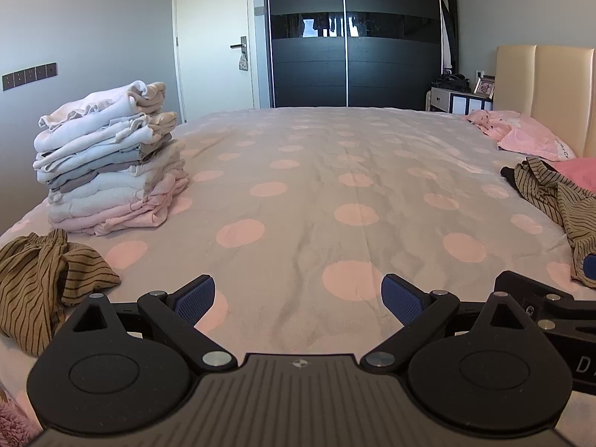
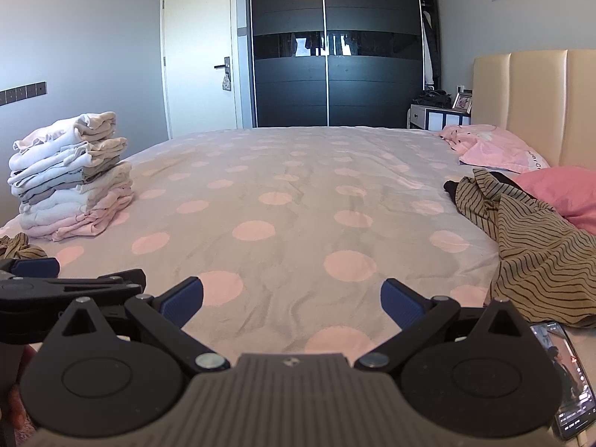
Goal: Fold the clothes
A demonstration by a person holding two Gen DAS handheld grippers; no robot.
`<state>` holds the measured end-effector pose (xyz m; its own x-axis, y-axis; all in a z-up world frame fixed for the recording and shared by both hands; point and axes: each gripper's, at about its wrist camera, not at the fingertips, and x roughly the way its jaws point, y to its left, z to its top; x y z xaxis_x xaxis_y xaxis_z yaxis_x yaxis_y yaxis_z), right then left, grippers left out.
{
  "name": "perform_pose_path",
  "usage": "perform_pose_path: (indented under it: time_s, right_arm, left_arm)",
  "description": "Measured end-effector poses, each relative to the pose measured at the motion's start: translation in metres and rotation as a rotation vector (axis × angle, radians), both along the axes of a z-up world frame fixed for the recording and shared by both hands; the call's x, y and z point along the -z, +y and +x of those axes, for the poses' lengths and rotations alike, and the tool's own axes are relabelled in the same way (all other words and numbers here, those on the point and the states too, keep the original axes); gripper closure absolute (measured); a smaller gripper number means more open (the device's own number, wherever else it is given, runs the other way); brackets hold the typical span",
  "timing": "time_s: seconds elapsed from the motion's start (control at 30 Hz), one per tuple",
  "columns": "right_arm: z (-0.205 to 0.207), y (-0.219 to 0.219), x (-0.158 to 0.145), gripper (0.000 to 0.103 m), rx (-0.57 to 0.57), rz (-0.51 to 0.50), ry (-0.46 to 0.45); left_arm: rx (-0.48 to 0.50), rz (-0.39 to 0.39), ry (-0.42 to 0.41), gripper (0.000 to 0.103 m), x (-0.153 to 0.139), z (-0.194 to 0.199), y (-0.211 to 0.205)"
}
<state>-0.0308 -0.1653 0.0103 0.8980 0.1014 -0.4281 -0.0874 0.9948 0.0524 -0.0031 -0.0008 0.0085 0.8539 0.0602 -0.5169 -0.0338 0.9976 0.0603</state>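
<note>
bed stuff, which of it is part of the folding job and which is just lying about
Job: tall stack of folded pale clothes; crumpled brown striped garment on the left; crumpled brown striped garment on the right.
Lying about: black smartphone with lit screen; pink pillows.

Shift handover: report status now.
Left gripper and right gripper open, empty. Folded stack far left; striped garments unfolded. Phone beside right gripper.
</note>
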Motion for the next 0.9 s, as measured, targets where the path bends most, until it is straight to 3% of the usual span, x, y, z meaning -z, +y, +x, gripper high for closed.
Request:
perform_pose_path:
  time_s: [0.9]
  right_arm:
    - [0.0004,-0.0004,0.0009,0.001,0.008,0.001,-0.007]
  left_arm:
    - [0.002,0.013,0.023,0.005,0.0025,-0.0015,-0.0007]
